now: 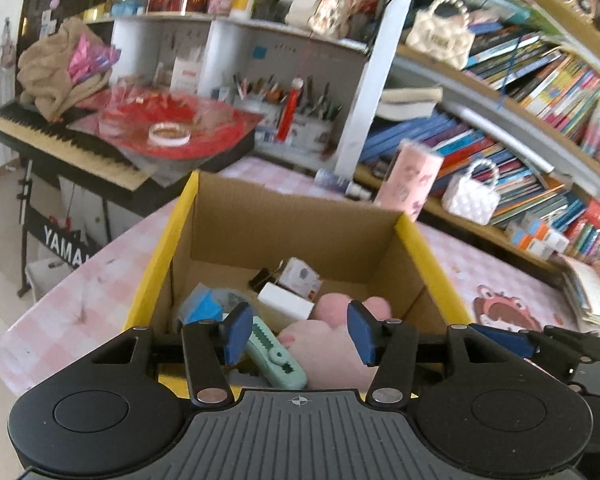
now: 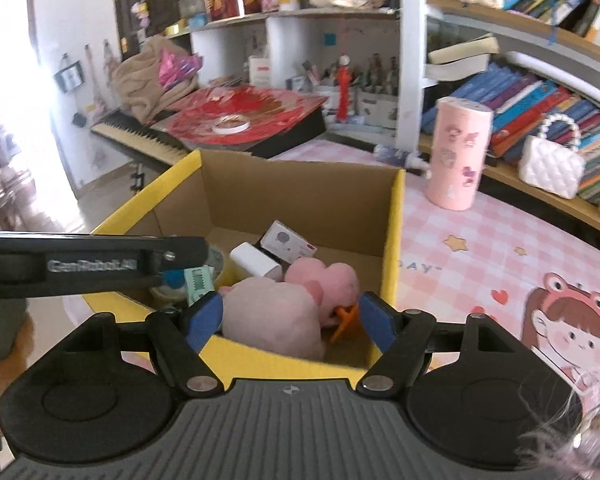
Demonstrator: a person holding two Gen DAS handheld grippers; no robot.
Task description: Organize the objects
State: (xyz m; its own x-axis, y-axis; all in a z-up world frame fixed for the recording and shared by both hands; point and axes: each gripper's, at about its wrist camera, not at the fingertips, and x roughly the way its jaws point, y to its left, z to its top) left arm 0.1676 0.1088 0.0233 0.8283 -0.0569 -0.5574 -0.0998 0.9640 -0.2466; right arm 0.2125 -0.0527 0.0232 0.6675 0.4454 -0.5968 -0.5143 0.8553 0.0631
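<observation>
An open cardboard box with yellow rims (image 1: pixel 168 248) (image 2: pixel 396 240) stands on the pink checked table. Inside it lie a pink plush toy (image 1: pixel 328 348) (image 2: pixel 276 320), a mint-green toothed clip (image 1: pixel 276 356), a white block (image 1: pixel 286 300) (image 2: pixel 254 262), a small printed carton (image 1: pixel 300 276), a black binder clip (image 1: pixel 262 278) and an orange piece (image 2: pixel 344 326). My left gripper (image 1: pixel 300 332) hangs open over the box's near side, above the green clip and the plush, its pads touching nothing. My right gripper (image 2: pixel 291 322) is open at the box's near rim, with the plush beyond its pads.
A pink sticker-covered cylinder (image 2: pixel 458 156) and a white quilted handbag (image 2: pixel 550 160) stand to the right of the box. A keyboard piano (image 1: pixel 60 144) piled with red wrapping sits behind on the left. Crowded bookshelves (image 1: pixel 540 80) fill the right side.
</observation>
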